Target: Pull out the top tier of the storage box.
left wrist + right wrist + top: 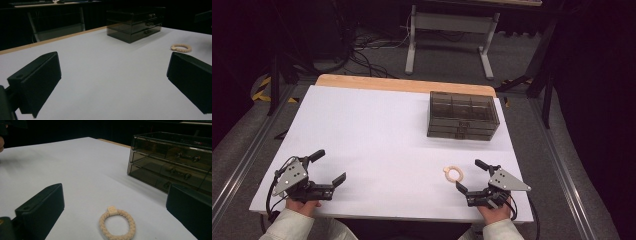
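Closest to the person, at the near edge of the white table [377,130], both hands are parked holding their grippers. The left gripper [328,168] sits at the near left corner with its jaws spread wide and nothing between them, just bare tabletop, which you can see nicely from the left gripper view too. Over on the near right, the right gripper [472,174] is also wide open, jaws well apart, not gripping anything. Just ahead of it lies the little cream bracelet [453,173], flat on the table, a beaded or braided-looking ring with a small square tag on it. In the right gripper view the bracelet [117,225] sits on the table between the lines of the two jaws, a bit ahead of them, and neither jaw touches it. From the left gripper view the same bracelet [181,47] shows up way off to the side, well apart from that gripper. Farther back, toward the far right of the table, stands a smoky see-through drawer box [463,115] with small metal handles on its drawer fronts, all drawers looking closed. Behind the table there's a grey floor with cables.
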`<state>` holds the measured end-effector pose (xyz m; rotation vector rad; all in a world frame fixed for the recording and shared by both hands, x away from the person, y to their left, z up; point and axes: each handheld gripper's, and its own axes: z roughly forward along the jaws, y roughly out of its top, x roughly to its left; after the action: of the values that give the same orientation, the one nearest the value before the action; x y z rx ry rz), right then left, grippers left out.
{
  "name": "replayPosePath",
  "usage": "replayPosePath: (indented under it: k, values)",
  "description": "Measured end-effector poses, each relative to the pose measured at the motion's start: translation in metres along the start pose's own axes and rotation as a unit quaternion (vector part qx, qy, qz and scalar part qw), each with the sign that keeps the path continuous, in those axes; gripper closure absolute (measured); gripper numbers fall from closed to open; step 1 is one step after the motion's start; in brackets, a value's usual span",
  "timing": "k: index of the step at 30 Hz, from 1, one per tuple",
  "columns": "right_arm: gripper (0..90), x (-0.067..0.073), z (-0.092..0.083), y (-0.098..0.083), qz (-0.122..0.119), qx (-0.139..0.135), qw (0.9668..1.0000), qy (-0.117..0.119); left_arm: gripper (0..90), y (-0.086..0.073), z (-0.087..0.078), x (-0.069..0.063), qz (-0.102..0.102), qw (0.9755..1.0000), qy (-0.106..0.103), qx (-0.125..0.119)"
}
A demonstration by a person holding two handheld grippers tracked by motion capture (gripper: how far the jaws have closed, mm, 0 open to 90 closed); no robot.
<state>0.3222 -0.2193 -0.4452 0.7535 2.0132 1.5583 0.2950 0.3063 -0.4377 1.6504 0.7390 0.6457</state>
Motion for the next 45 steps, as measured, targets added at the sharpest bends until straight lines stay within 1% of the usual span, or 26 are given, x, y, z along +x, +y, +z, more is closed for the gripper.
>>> replayPosePath:
  k: [5, 8, 12, 14, 16, 18, 24, 25, 27, 29, 30, 32, 33, 35, 39, 43, 45]
  values:
    - [2.0, 0.000, 0.000, 0.000, 0.001, 0.000, 1.0000, 0.001, 0.1, 0.000, 0.000, 0.000, 0.002, 1.0000, 0.001, 0.002]
    - [2.0, -0.001, 0.002, -0.001, 0.005, 0.000, 1.0000, 0.003, 0.1, 0.000, 0.000, 0.001, 0.002, 1.0000, 0.001, 0.002]
    - [2.0, -0.001, 0.002, -0.001, 0.006, -0.003, 1.0000, 0.001, 0.1, 0.000, -0.001, 0.000, 0.004, 1.0000, 0.003, 0.004]
    - [2.1, -0.001, 0.001, -0.001, 0.010, -0.003, 0.9999, -0.004, 0.1, 0.000, 0.000, 0.001, 0.003, 1.0000, 0.002, 0.006]
    - [2.2, -0.002, 0.002, -0.001, 0.017, 0.009, 0.9997, -0.012, 0.1, 0.000, 0.001, 0.000, -0.003, 1.0000, -0.002, 0.009]
    - [2.2, -0.003, 0.002, -0.001, 0.021, 0.016, 0.9995, -0.017, 0.2, 0.000, 0.001, 0.000, -0.001, 1.0000, -0.001, 0.009]
    - [2.2, -0.004, 0.002, 0.000, 0.024, 0.012, 0.9996, -0.013, 0.1, 0.001, -0.001, 0.000, 0.002, 1.0000, 0.000, 0.008]
    - [2.2, -0.004, 0.002, 0.000, 0.024, 0.017, 0.9995, -0.013, 0.1, 0.001, -0.001, -0.001, -0.001, 1.0000, 0.001, 0.006]
    - [2.5, -0.003, 0.002, 0.003, 0.018, 0.022, 0.9996, -0.009, 0.1, 0.001, 0.000, -0.001, 0.002, 1.0000, -0.003, 0.007]
    - [2.6, -0.003, 0.002, 0.005, 0.018, 0.021, 0.9996, -0.007, 0.2, 0.001, -0.001, -0.001, 0.005, 1.0000, -0.004, 0.008]
    - [2.7, -0.003, 0.003, 0.008, 0.019, 0.022, 0.9996, -0.004, 0.2, 0.001, -0.001, -0.001, 0.005, 1.0000, -0.005, 0.007]
    - [2.8, -0.004, 0.004, 0.009, 0.018, 0.023, 0.9996, -0.004, 0.2, 0.002, -0.001, -0.002, 0.004, 1.0000, -0.002, 0.005]
    - [2.8, -0.004, 0.004, 0.011, 0.018, 0.022, 0.9996, -0.002, 0.2, 0.002, -0.001, -0.001, 0.010, 0.9999, -0.001, 0.006]
    - [2.8, -0.005, 0.006, 0.015, 0.020, 0.022, 0.9996, -0.001, 0.2, 0.002, -0.002, -0.001, 0.009, 0.9999, -0.001, 0.005]
    - [3.0, -0.007, 0.008, 0.022, 0.014, 0.024, 0.9996, 0.003, 0.2, 0.002, -0.002, -0.001, 0.005, 1.0000, -0.003, 0.005]
    - [3.0, -0.007, 0.010, 0.026, 0.012, 0.023, 0.9996, 0.007, 0.2, 0.003, -0.002, -0.001, 0.007, 1.0000, -0.003, 0.005]
    - [3.0, -0.008, 0.011, 0.031, 0.005, 0.025, 0.9996, 0.010, 0.2, 0.003, -0.002, -0.001, 0.008, 0.9999, -0.004, 0.005]
